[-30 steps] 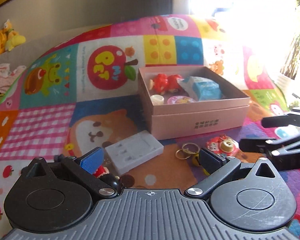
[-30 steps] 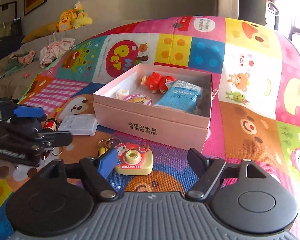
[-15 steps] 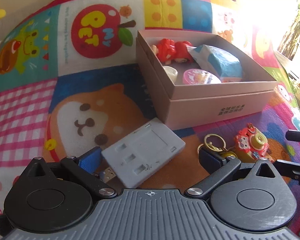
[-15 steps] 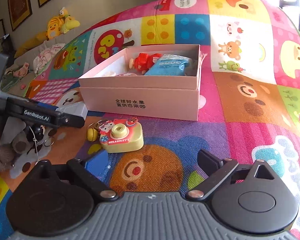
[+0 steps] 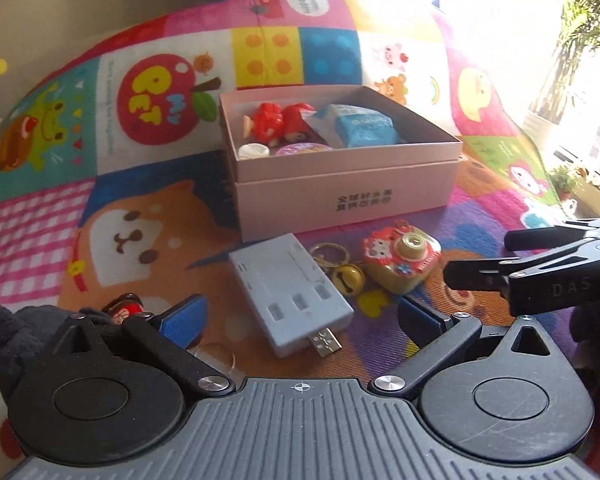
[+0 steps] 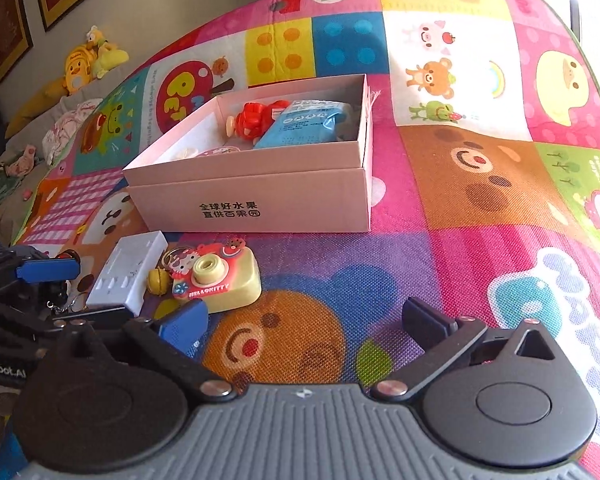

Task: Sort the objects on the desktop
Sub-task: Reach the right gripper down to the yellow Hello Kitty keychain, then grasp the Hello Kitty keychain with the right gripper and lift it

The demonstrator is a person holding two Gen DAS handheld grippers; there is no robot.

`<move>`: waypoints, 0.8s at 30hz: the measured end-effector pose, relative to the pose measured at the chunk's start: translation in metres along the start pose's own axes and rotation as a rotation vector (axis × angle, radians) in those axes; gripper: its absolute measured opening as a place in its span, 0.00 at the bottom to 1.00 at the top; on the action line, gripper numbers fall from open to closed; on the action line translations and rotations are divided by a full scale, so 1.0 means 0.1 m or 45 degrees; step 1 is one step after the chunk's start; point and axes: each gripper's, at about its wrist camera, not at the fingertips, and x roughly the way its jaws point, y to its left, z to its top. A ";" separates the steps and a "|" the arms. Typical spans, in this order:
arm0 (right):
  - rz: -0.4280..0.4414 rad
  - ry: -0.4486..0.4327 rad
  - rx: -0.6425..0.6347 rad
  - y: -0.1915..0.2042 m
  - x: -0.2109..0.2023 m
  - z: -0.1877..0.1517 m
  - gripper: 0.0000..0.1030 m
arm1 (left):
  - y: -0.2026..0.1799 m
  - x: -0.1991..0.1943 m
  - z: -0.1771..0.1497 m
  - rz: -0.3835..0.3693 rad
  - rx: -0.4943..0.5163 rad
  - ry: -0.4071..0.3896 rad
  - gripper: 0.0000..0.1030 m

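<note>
The left tool [image 5: 300, 320] hangs low over the colourful play mat [image 5: 140, 208] with its jaws spread apart and nothing gripped. The near end of the grey USB hub [image 5: 290, 294] lies between its fingers without touching either pad, its metal plug pointing toward the camera. Just left of the left finger a small red-capped figure [image 5: 122, 306] lies beside a dark knitted item [image 5: 16, 328].

The right tool [image 6: 304, 320] also hovers above the mat, its jaws opening to a wide spread with only bare mat between them. Its blue left finger [image 6: 184, 326] sits just in front of the near edge of the yellow toy camera [image 6: 216, 278], which has a pink kitten face on it; whether they touch cannot be told.

The camera rests on the mat just right of the hub, and between the two lies a gold bell on a key ring [image 5: 342, 270].

Behind these things stands the open pink box [image 5: 340, 196], printed characters on its near wall. Inside it are a red figure [image 5: 278, 122] at the far side, a blue packet [image 5: 360, 128] to the right, a small white cap [image 5: 253, 150] and a round pink tin [image 5: 300, 149] near the front wall.

Far to the left, beyond the mat, yellow plush toys [image 6: 88, 64] sit against the wall.
</note>
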 end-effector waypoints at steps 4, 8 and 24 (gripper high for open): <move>-0.028 0.030 -0.058 0.06 0.02 0.02 1.00 | 0.11 -0.18 0.01 -0.030 -0.039 -0.040 1.00; 0.028 -0.070 -0.186 0.32 -0.22 0.05 1.00 | 0.31 -0.58 0.06 0.053 -0.126 -0.198 1.00; 0.163 0.046 -0.628 1.56 0.33 0.09 0.49 | 0.71 -1.03 -0.02 0.219 -0.275 -0.400 1.00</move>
